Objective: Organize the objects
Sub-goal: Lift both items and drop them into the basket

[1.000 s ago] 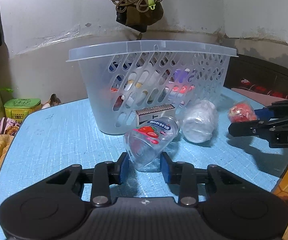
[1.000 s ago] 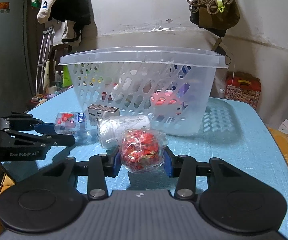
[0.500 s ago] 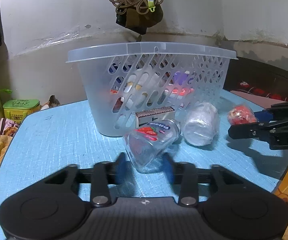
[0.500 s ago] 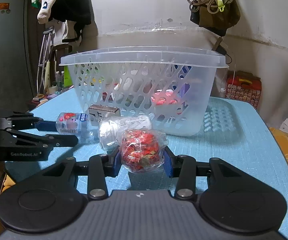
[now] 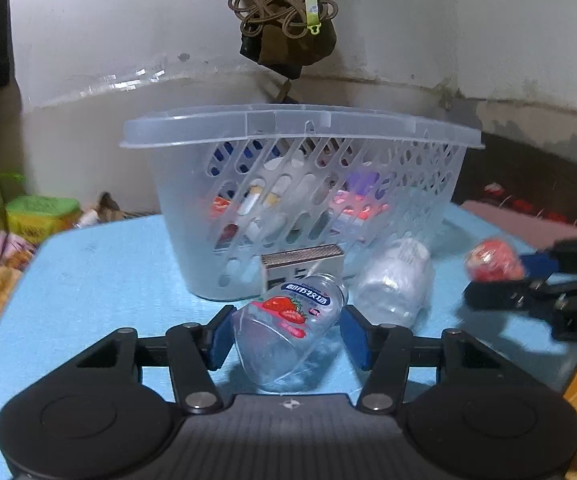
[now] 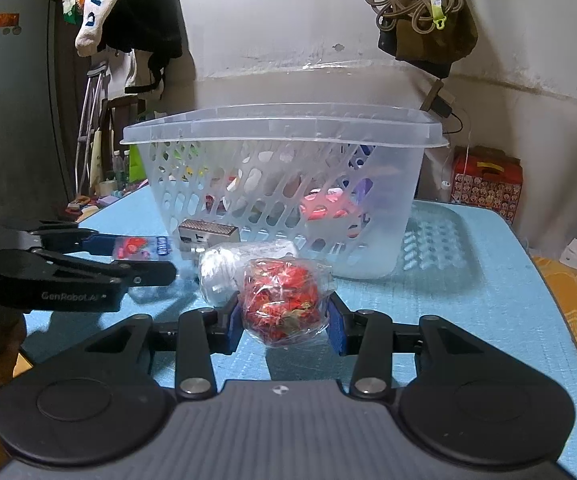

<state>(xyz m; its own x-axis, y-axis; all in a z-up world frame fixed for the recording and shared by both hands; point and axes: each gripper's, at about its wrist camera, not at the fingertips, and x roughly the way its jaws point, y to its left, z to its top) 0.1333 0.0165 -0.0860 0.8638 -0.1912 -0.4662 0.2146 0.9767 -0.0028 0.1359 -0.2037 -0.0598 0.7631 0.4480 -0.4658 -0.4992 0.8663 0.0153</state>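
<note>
My left gripper (image 5: 286, 334) is shut on a clear plastic bottle with a strawberry label (image 5: 288, 328), held just above the blue table; it also shows in the right wrist view (image 6: 140, 247). My right gripper (image 6: 286, 322) is shut on a clear bag of red snacks (image 6: 284, 304), seen at the right in the left wrist view (image 5: 492, 262). A translucent lattice basket (image 5: 300, 128) (image 6: 284, 124) stands behind, with several items inside. A matchbox (image 5: 302, 258) (image 6: 208, 234) and a white wrapped roll (image 5: 392, 284) (image 6: 224, 270) lie at its foot.
The blue table (image 5: 100, 280) (image 6: 468, 312) ends close on both sides. A bag with cords (image 5: 288, 12) hangs on the wall above the basket. A green tin (image 5: 40, 216) sits off the left edge, a red box (image 6: 486, 182) at the far right.
My left gripper has lifted and pulled back a little with the bottle. My right gripper holds the snack bag slightly higher.
</note>
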